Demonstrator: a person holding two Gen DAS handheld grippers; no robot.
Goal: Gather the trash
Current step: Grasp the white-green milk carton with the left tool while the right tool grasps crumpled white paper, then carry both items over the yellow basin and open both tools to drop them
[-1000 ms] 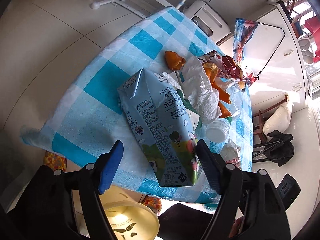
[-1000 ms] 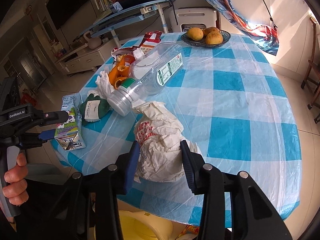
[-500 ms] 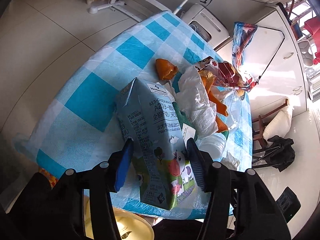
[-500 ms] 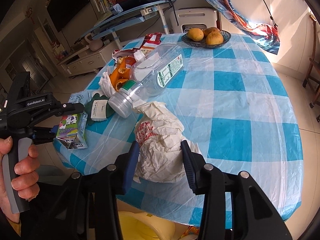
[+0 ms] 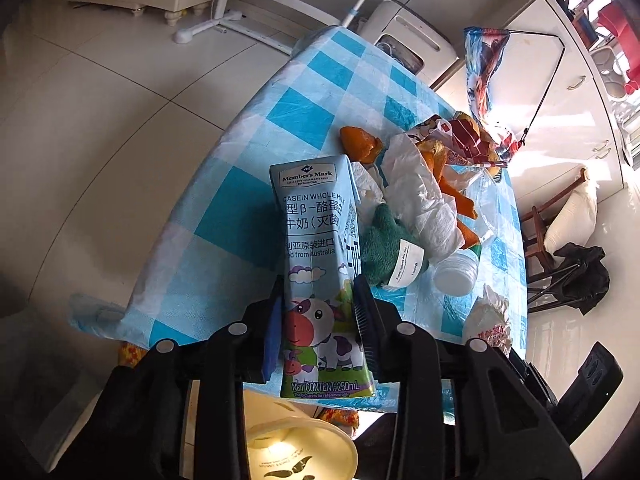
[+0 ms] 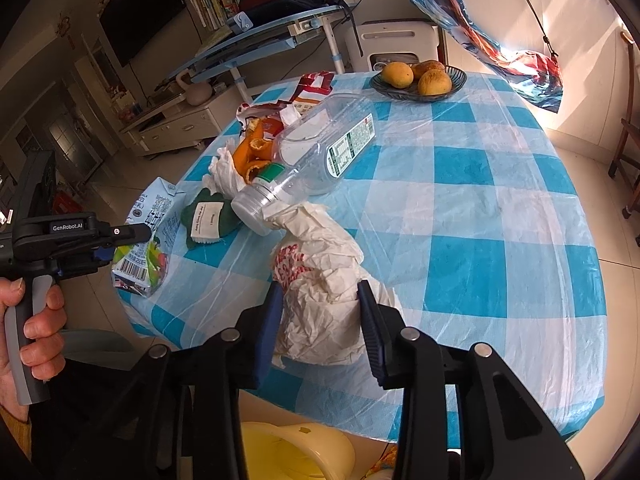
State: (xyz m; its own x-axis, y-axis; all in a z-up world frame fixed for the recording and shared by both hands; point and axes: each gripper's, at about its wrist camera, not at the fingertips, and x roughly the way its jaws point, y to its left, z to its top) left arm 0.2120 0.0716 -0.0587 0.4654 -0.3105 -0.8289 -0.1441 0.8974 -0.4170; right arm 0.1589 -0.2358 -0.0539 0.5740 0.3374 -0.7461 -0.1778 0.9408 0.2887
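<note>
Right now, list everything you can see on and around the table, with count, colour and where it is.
milk carton: one, pale blue with cow picture, at the table's near-left edge
green cloth: one, dark green with white label, beside the carton
plastic bottle: one, clear, lying on its side mid-table
orange peels: several, orange, behind the bottle's neck
crumpled paper bag: one, white with red print, near edge
fruit bowl: one, dark, three yellow-orange fruits, far side
tablecloth: one, blue and white check
yellow bin: one, below the table edge
left hand-held gripper: shut on the carton
right hand-held gripper: open around the bag
</note>
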